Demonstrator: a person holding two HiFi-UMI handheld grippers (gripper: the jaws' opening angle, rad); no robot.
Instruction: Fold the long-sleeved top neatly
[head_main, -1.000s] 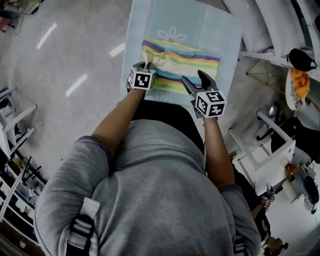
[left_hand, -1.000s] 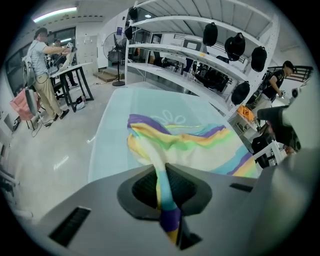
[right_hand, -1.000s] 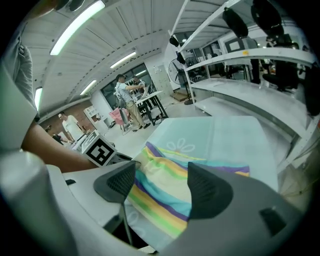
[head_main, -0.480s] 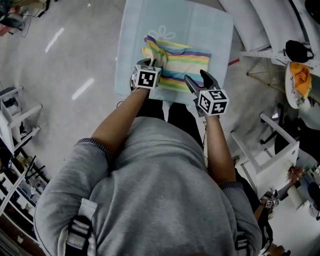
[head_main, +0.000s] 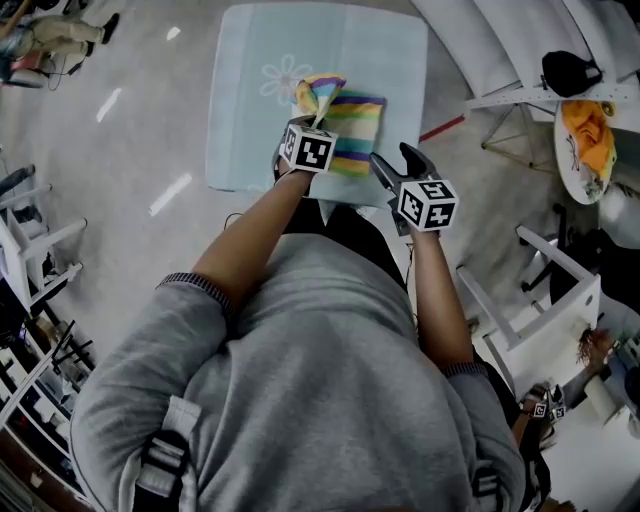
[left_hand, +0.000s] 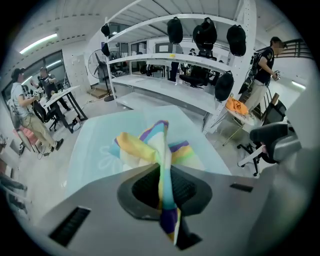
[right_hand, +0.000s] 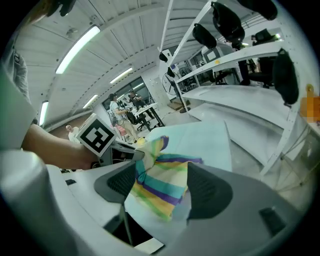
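Right gripper (head_main: 398, 165) is hovering with jaws wide, gripping nothing, at 5 o'clock of the striped long-sleeved top (head_main: 358, 140). Left gripper (head_main: 312, 125) is pinching the top's raised 9 o'clock edge. The top is lying part-folded on the light-blue table (head_main: 250, 120). Likely mid-fold. The next move calls for laying that edge flat toward 3 o'clock.

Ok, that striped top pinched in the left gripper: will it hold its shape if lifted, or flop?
Probably floppy: the striped top bunches and twists where the left gripper pinches it. Likely light, since a thin pinch holds a corner up. The rest may drag across the table rather than lift whole.
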